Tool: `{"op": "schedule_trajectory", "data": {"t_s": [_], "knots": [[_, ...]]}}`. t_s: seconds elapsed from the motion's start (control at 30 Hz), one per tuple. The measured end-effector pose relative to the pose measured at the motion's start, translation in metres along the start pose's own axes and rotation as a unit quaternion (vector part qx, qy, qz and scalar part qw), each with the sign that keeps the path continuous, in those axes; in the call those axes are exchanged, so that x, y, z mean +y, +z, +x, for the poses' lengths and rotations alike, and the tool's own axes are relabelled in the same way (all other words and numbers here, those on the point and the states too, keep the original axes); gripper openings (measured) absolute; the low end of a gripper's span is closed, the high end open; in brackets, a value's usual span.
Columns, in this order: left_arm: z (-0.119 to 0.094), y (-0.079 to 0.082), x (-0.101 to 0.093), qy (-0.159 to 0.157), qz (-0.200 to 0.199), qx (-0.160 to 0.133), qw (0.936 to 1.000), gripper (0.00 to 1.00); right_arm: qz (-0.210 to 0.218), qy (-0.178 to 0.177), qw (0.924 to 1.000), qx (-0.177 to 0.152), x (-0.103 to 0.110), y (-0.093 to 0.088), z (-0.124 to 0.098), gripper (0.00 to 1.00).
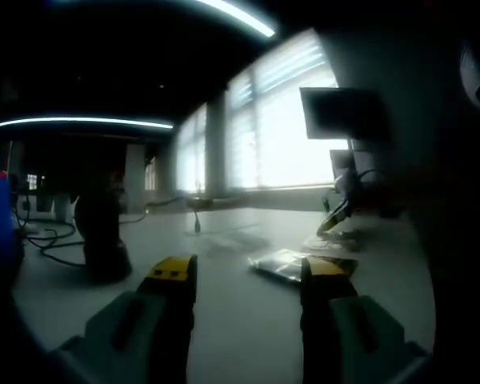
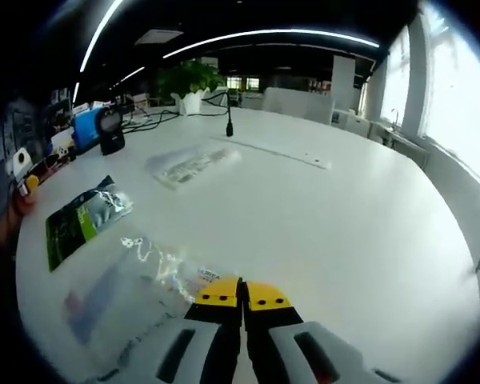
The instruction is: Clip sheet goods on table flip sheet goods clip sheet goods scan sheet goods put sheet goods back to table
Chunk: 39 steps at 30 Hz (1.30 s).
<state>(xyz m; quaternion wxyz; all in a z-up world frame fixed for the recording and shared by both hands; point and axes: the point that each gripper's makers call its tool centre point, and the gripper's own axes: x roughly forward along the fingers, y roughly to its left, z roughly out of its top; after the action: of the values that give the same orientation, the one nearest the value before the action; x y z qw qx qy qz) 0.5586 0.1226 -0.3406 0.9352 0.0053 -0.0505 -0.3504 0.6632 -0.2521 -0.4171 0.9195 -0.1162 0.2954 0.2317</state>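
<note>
Right gripper [image 2: 242, 294]: my jaws pinch the clear packet's [image 2: 136, 280] edge, for lifting.
Left gripper [image 1: 248, 276]: jaws apart, empty, waiting above the worktop [image 1: 240, 336].

clear packet [image 2: 136, 280] | flat on table | green packet [image 2: 84, 218] beside

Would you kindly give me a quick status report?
Left hand-held gripper open, empty. Right hand-held gripper shut at clear packet edge. Green packet nearby.

A white table [image 2: 344, 232] carries everything. Left of the right gripper [image 2: 242, 298] lie a clear packet [image 2: 128, 280], a green packet [image 2: 84, 218] and, farther ahead, a pale packet [image 2: 194, 166].
</note>
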Motion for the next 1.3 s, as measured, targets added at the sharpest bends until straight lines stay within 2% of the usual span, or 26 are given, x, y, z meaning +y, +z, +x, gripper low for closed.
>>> {"op": "schedule_trajectory", "data": {"t_s": [0.1,0.13,0.2,0.23,0.3,0.33,0.43,0.67,0.77,0.93,1.1,1.3], "knots": [[0.000,0.000,0.000,0.001,-0.001,-0.001,1.0000,0.45,-0.005,-0.012,0.9998,-0.018,-0.007,0.008,-0.002,0.00],[0.000,0.001,0.001,0.001,-0.002,-0.001,1.0000,0.45,-0.007,-0.012,0.9997,-0.018,-0.007,0.008,-0.002,0.06],[0.000,0.001,0.000,0.001,-0.002,-0.002,1.0000,0.45,-0.014,0.001,0.9996,-0.023,-0.003,0.010,-0.001,0.25],[0.000,0.001,0.000,0.001,-0.002,-0.001,1.0000,0.45,-0.013,0.009,0.9995,-0.027,0.000,0.012,-0.001,0.32],[0.000,0.001,0.000,0.001,-0.002,-0.002,1.0000,0.45,-0.012,0.014,0.9994,-0.028,0.002,0.014,-0.001,0.29],[0.000,0.001,0.000,0.001,-0.003,-0.002,1.0000,0.45,-0.026,0.009,0.9994,-0.021,0.001,0.013,0.001,0.30],[0.000,0.001,0.000,0.000,-0.003,-0.002,1.0000,0.45,-0.031,0.009,0.9994,-0.012,-0.001,0.011,0.004,0.30],[0.000,0.000,-0.001,0.000,-0.002,-0.001,1.0000,0.45,-0.020,0.022,0.9995,0.005,0.000,0.002,0.007,0.28],[0.000,0.001,0.000,0.001,-0.001,-0.001,1.0000,0.45,0.000,0.027,0.9996,0.003,0.000,0.002,0.009,0.25],[0.000,0.001,-0.001,0.000,-0.001,-0.001,1.0000,0.45,0.004,0.024,0.9997,0.010,0.000,0.002,0.009,0.23],[0.000,0.001,-0.001,0.000,0.000,-0.001,1.0000,0.45,0.008,0.014,0.9997,0.020,-0.002,0.001,0.008,0.13],[0.000,0.002,-0.001,0.000,0.000,-0.002,1.0000,0.45,0.001,0.010,0.9997,0.021,-0.001,0.000,0.008,0.06]]}}
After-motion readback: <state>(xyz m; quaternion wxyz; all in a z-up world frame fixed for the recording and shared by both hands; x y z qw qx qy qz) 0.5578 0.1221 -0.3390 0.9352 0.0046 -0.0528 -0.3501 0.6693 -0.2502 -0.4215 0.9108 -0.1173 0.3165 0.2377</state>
